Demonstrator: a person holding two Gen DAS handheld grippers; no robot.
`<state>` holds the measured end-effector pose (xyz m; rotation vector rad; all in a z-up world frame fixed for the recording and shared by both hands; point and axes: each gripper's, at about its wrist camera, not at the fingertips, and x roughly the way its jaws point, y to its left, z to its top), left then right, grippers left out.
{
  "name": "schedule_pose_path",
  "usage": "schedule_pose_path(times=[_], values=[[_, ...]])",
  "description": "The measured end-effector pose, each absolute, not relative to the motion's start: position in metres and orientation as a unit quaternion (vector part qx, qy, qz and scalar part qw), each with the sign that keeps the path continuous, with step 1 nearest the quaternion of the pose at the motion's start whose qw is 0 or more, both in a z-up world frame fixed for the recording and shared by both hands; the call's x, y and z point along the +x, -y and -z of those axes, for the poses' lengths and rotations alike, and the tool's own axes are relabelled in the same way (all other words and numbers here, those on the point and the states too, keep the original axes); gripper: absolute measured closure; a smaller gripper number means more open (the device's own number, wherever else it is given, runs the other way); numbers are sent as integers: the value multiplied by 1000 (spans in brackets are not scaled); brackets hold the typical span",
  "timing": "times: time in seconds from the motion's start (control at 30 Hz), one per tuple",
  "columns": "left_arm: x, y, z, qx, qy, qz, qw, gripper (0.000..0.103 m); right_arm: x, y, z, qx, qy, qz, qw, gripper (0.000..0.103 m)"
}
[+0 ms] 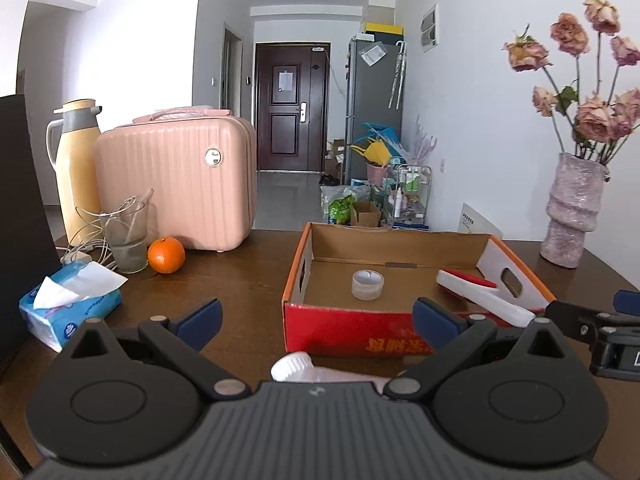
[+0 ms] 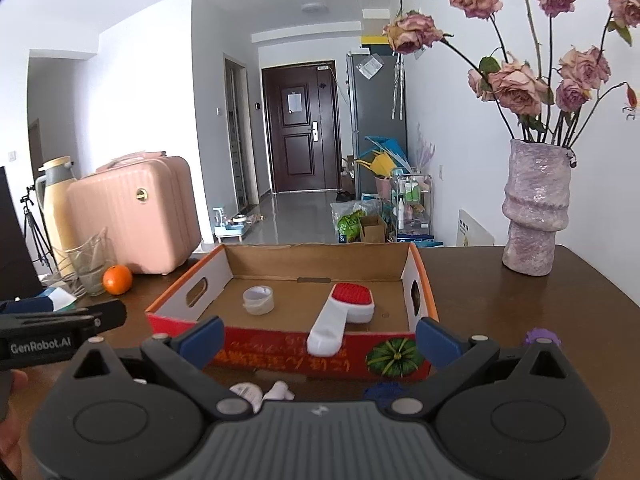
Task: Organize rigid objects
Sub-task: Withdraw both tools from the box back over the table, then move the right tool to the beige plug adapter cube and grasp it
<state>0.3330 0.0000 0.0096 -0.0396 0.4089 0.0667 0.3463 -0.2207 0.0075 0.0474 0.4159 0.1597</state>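
An open cardboard box (image 1: 352,332) (image 2: 288,350) with a red front wall stands on the dark wooden table. Inside it are a clear tape roll (image 1: 367,284) (image 2: 258,299) and a white brush with a red head (image 1: 480,296) (image 2: 344,314), its handle resting over the front wall. My left gripper (image 1: 316,320) is open and empty, just in front of the box. A white ribbed object (image 1: 296,368) lies on the table below it. My right gripper (image 2: 320,342) is open and empty before the box. Small white items (image 2: 260,392), a blue thing (image 2: 382,392) and a purple thing (image 2: 538,336) lie below it.
On the left stand a pink case (image 1: 176,180), a yellow thermos (image 1: 76,168), a glass with cables (image 1: 126,236), an orange (image 1: 166,255) and a tissue pack (image 1: 68,308). A pink vase of dried roses (image 2: 534,208) stands at the back right. The table's far edge runs behind the box.
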Motion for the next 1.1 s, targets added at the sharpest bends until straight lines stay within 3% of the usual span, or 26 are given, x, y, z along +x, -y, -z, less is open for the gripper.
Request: schedule_pose_path(times=[0.57,1.1], values=[[271,-1,25,-18,-238,-15,971,0,271,239,36,16,-227,-51,972,1],[278,-12,35,-36,-260,-19,965,0,289,242,60,-15,-268,-34,963,2]])
